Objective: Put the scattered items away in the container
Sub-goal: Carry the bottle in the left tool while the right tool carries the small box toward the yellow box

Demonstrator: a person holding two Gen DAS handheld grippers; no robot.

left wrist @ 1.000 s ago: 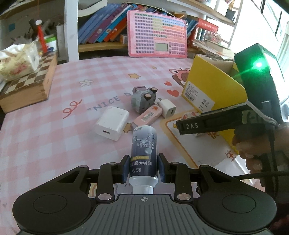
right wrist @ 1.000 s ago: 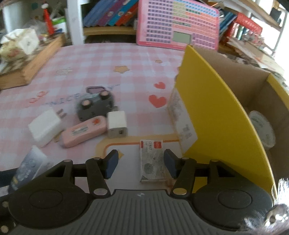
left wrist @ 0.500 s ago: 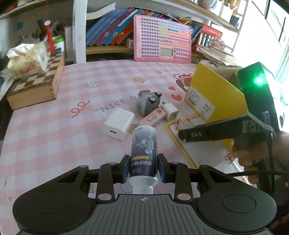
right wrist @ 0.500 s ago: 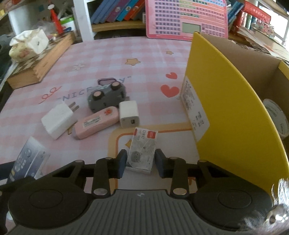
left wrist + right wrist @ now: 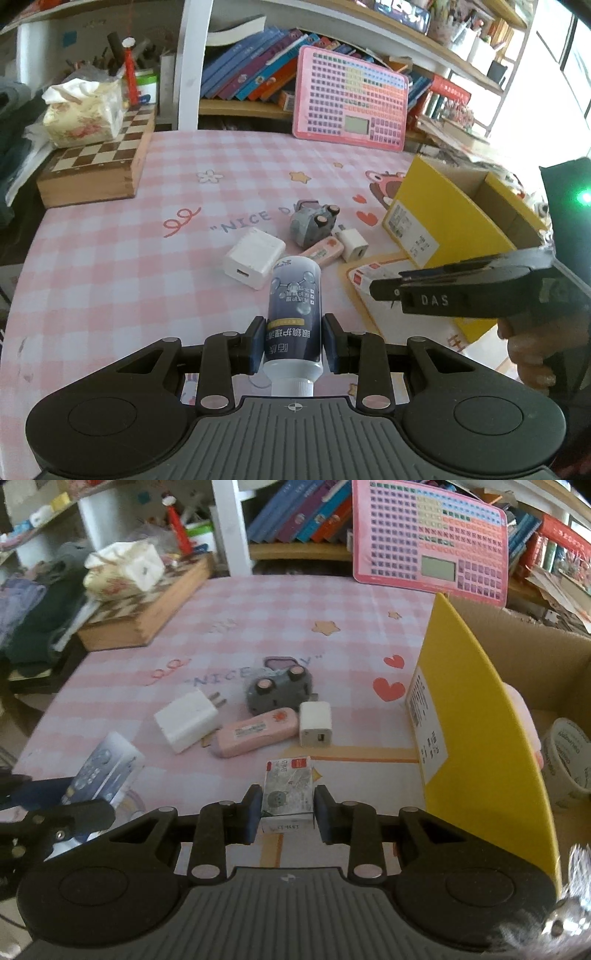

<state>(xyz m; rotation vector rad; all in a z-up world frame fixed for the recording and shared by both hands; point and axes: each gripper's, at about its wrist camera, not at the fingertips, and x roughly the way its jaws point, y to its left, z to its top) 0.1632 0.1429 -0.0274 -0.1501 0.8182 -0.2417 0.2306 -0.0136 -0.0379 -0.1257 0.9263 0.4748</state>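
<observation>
My left gripper (image 5: 293,345) is clamped on a smooth dark-labelled bottle (image 5: 294,310), cap toward me. My right gripper (image 5: 284,814) is closing on a small flat printed card box (image 5: 288,792), pads at its sides. I judge both pickups done; next, carry them over the yellow cardboard box (image 5: 480,716) wall. Beyond lie a pink case (image 5: 256,732), two white chargers and a grey toy car (image 5: 279,690).
</observation>
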